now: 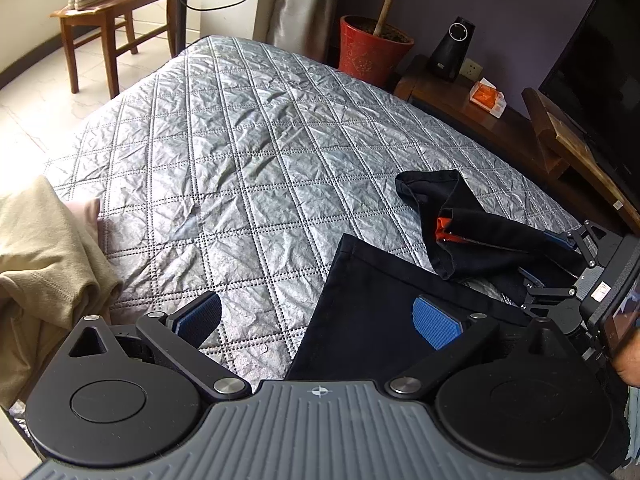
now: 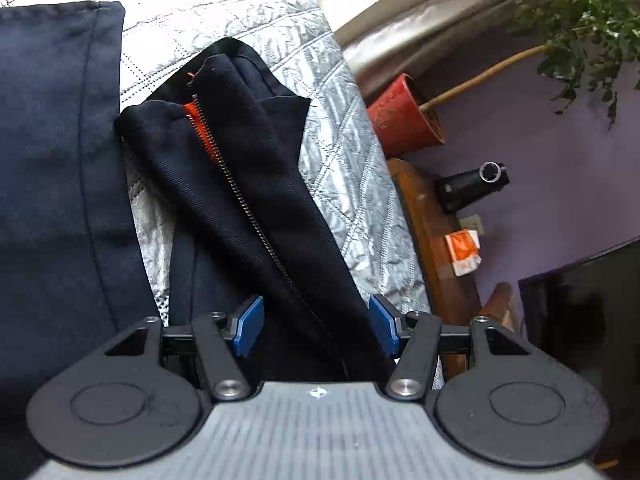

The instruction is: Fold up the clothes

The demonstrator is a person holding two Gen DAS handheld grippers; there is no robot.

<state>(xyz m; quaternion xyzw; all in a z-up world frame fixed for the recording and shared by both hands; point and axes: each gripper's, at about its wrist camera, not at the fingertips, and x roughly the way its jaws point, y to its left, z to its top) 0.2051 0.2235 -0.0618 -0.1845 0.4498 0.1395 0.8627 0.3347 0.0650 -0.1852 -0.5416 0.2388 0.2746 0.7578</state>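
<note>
- Lying on the silver quilted bedspread (image 1: 248, 128), the dark navy garment with an orange-backed zipper (image 2: 240, 184) runs between the blue pads of the right gripper (image 2: 316, 328); its jaws stand apart, with no pad seen pressing the cloth.
- The left gripper (image 1: 316, 320) is spread wide, one pad over the garment's flat hemmed panel, the other over bare quilt.
- A beige cloth (image 1: 44, 264) lies beside it.

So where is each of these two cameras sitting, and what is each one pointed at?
Left wrist view: sits on the left gripper, looking down across the quilted bed; its open jaws, the right gripper and a bit of hand show.
Right wrist view: sits on the right gripper, tilted, close over the dark garment; only its own parted jaws show.
Shared: bed, garment, red pot, speaker.
</note>
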